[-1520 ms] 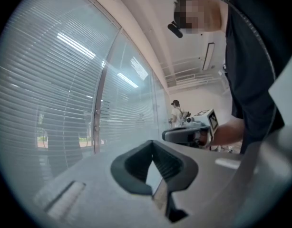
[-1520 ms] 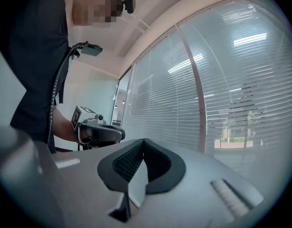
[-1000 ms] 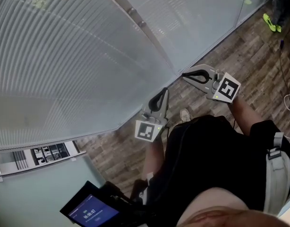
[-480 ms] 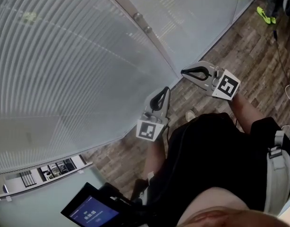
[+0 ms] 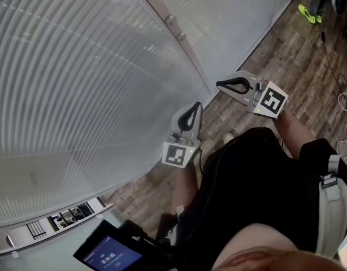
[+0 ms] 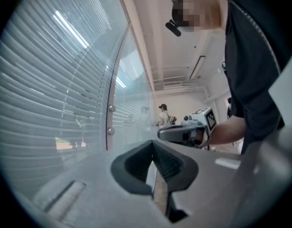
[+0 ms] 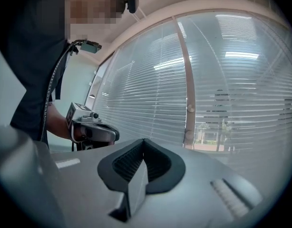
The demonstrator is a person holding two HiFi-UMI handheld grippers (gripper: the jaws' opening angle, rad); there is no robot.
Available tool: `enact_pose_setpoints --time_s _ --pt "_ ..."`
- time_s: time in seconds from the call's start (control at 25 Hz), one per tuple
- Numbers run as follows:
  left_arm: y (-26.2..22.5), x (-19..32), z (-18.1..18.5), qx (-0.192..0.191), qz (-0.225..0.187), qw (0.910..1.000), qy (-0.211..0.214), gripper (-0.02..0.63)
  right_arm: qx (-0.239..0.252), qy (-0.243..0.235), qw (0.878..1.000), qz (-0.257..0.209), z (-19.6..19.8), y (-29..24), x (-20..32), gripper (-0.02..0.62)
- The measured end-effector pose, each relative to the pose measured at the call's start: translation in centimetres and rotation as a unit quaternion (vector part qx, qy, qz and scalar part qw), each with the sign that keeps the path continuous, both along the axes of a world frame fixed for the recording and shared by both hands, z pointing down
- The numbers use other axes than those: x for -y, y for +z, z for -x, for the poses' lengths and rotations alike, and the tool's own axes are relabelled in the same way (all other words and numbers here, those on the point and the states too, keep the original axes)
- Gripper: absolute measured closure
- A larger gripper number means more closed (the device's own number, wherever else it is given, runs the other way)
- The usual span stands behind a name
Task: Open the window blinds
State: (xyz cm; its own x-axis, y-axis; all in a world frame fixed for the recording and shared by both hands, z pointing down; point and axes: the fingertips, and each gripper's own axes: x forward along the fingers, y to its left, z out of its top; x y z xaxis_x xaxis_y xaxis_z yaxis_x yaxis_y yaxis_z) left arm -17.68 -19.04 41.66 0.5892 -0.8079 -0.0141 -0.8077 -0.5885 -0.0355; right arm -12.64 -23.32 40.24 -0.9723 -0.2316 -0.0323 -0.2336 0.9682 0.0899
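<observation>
The window blinds (image 5: 77,78) hang shut behind a glass wall, their slats lying flat; they also fill the left gripper view (image 6: 46,89) and the right gripper view (image 7: 150,94). My left gripper (image 5: 191,108) points at the glass near its bottom edge, shut and with nothing in it (image 6: 153,163). My right gripper (image 5: 218,85) is further right, also shut and with nothing in it (image 7: 143,161), its tip near the metal post (image 5: 176,30) between two panes. Neither gripper touches the glass. No cord or wand of the blinds shows.
Wooden floor (image 5: 286,49) runs along the foot of the glass wall. Cables (image 5: 343,97) lie at the right and someone's green shoes (image 5: 306,13) at the top right. A dark device with a lit screen (image 5: 108,256) hangs at my lower left. A person (image 6: 163,114) stands far off.
Both grippers have drifted a little along the glass wall, and the blinds and post have shifted in the head view. Both stay shut.
</observation>
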Motion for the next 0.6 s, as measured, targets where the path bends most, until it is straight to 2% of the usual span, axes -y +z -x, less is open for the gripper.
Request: enact_pose_setpoints --time_s 0.6 --pt "-0.1 1.2 1.3 -0.006 -0.008 0.9999 0.007 0.603 -0.006 0.005 1.0 -0.003 1.7 0.9 0.8 0.589"
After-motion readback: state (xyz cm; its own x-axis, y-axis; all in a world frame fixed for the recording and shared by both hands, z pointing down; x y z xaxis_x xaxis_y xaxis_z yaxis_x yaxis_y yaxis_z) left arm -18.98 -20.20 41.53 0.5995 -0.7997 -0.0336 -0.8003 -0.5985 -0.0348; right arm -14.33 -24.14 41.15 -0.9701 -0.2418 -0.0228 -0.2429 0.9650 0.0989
